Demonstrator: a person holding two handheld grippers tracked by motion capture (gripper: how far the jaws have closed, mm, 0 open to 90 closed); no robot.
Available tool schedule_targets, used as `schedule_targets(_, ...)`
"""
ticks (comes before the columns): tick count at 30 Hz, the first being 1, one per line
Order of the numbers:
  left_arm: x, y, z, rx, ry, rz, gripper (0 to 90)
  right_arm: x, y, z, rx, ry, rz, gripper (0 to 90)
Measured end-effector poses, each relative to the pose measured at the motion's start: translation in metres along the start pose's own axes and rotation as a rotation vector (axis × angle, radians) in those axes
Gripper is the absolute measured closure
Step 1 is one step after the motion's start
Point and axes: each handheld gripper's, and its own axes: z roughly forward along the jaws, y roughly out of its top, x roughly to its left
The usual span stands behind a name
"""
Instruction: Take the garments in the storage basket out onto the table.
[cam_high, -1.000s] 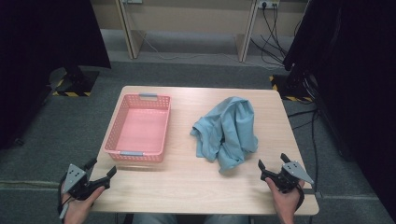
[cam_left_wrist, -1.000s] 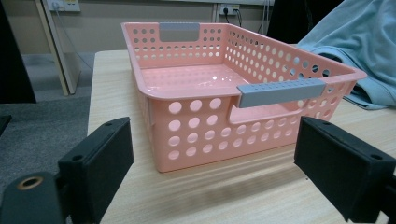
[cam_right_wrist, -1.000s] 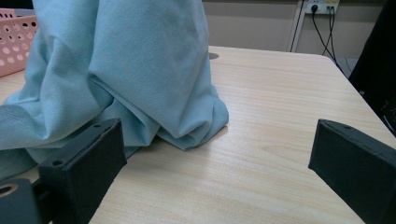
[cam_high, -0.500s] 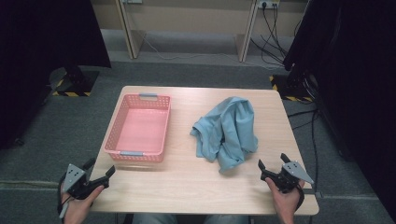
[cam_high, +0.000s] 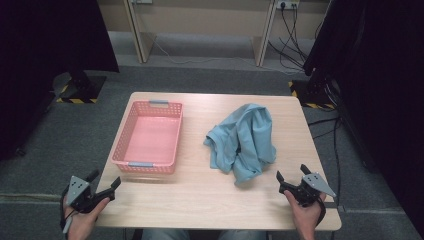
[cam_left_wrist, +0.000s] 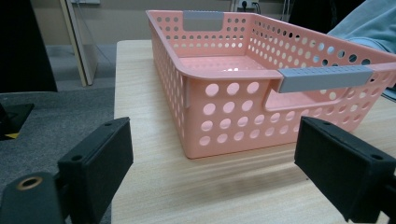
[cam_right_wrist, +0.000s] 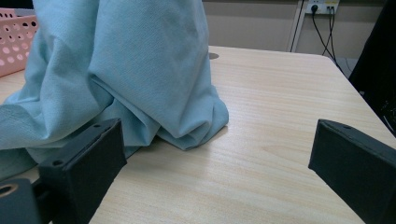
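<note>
Blue cloth (cam_high: 242, 142) (soft, light, crumpled right of the pink basket (cam_high: 148, 137)) should pinch easily at its near fold; your 2 grippers' jaws stand apart.

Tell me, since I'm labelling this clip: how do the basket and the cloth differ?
The basket is pink, rigid and perforated with grey handles; the cloth is light blue, soft and crumpled. The basket sits toward the table's left, the cloth toward its right. Both rest on the table, ungripped.

Lab: black curtains (cam_high: 45, 45), hazard-taped stands (cam_high: 80, 90)
</note>
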Motion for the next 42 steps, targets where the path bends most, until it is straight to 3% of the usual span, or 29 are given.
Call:
schedule_targets(13, -0.0013, 0.0003, 0.0008, 0.008, 0.02, 0.004, 11.1, 0.0, 0.0, 0.0, 0.001, 0.0, 0.0, 3.5)
schedule_targets(20, -0.0024, -0.0016, -0.0031, -0.036, 0.06, -0.004, 11.1, 0.0, 0.0, -0.0001, -0.001, 0.0, 0.0, 3.5)
schedule_targets(21, -0.0047, -0.0022, -0.004, -0.047, 0.066, 0.018, 11.1, -0.0001, 0.0, -0.0001, -0.001, 0.001, 0.002, 3.5)
schedule_targets(42, -0.0046, -0.0024, -0.0045, -0.052, 0.071, 0.016, 11.2, -0.001, 0.0001, 0.0002, 0.002, 0.0, 0.012, 3.5)
